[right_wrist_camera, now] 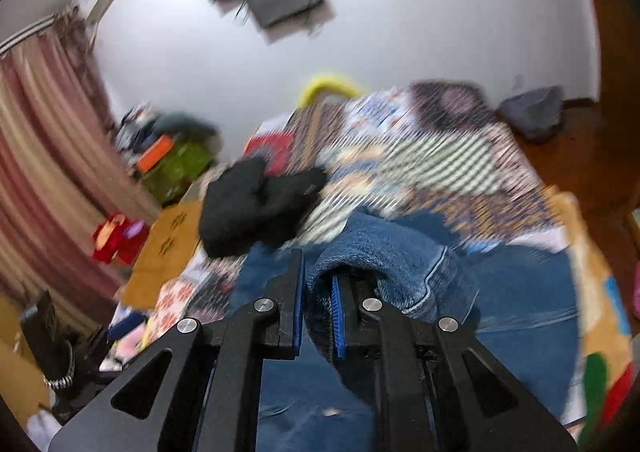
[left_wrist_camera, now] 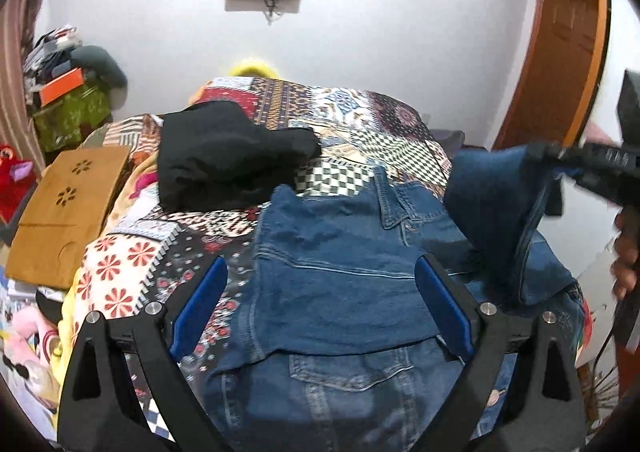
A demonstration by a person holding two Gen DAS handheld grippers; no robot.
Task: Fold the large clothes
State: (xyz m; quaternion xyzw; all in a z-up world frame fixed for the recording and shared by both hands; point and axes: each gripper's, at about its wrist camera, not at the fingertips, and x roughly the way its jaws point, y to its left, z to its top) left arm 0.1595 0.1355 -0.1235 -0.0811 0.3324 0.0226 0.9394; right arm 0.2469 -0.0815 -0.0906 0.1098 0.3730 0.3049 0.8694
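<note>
White wall behind, and below it the bed under its busy patchwork-print bedspread (left_wrist_camera: 352, 123), taking up most of the room. Spread across the near end lies the big blue denim jacket (left_wrist_camera: 340, 280), collar away from us, one part already laid flat over the chest. Further back, a crumpled black garment (left_wrist_camera: 228, 159) sits in a heap on the spread, apart from the denim. Off the left side of the bed, a tan cardboard sheet with flower-shaped cut-outs (left_wrist_camera: 68, 207).

Now the action: the right gripper (right_wrist_camera: 318, 316) has its jaws pinched on a fold of the jacket's right sleeve (left_wrist_camera: 492, 207), the denim bulging up over the blue pads, lifted clear of the bed. Heavy blur in the right wrist view suggests it's on the move. The left gripper (left_wrist_camera: 320, 304) hangs above the jacket's middle, jaws wide apart, holding nothing.

So we're mid-fold, I'd say: sleeve coming across. Next, it looks as if that sleeve needs carrying inward, laying flat over the body, then letting go without dragging the layer beneath.
</note>
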